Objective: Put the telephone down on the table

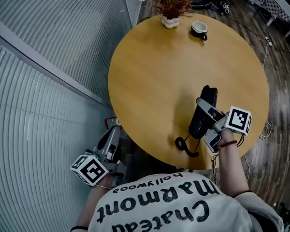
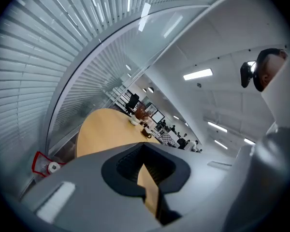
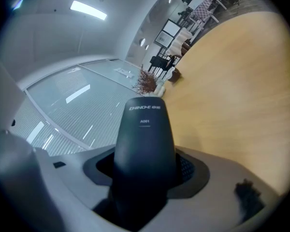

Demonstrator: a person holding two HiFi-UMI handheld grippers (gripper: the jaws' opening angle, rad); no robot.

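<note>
My right gripper point(image 1: 209, 114) is shut across the middle of a black telephone handset point(image 1: 203, 111) over the front right part of the round wooden table point(image 1: 154, 71). The handset's coiled cord point(image 1: 186, 146) curls on the tabletop near the front edge. In the right gripper view the handset point(image 3: 145, 129) stands up between the jaws of the right gripper point(image 3: 145, 170), pointing out across the table point(image 3: 232, 81). I cannot tell whether the handset touches the wood. My left gripper point(image 1: 106, 151) hangs off the table at the lower left; the left gripper point(image 2: 147, 178) is shut on nothing.
A small potted dry plant point(image 1: 171, 6) and a white cup point(image 1: 199, 29) stand at the table's far edge. A curved glass wall with blinds point(image 1: 48, 71) runs along the left. Chairs and cables lie on the dark floor point(image 1: 280, 81) to the right.
</note>
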